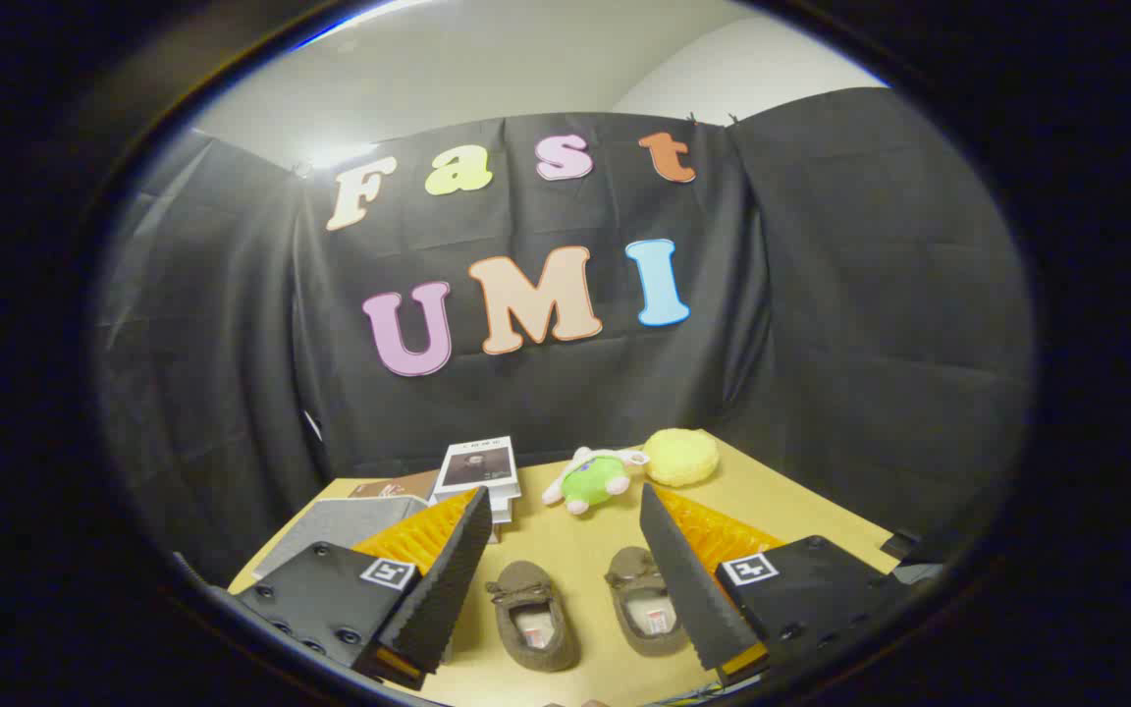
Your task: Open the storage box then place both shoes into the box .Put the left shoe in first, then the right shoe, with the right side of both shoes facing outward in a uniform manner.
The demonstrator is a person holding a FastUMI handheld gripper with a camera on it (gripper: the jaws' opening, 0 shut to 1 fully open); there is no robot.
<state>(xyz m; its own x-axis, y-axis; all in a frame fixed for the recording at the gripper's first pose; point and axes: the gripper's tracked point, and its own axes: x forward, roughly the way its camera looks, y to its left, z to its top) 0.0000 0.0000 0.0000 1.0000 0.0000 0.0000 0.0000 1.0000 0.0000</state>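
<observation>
Shoes [590,614] lie side by side on the worktop [772,501], between my claw [565,599] fingers, which are spread and hold nothing. Box [340,525] sits at ten o'clock, unopened I judge, so it comes first.

The gripper [565,550] is hovering with its fingers spread wide over a light wooden table [801,511], gripping nothing. Two brown suede slippers, one [534,614] beside the other [646,614], are lying between the fingers. Beyond them, a green plush toy [593,481] is resting next to a yellow round cushion [681,457].
</observation>
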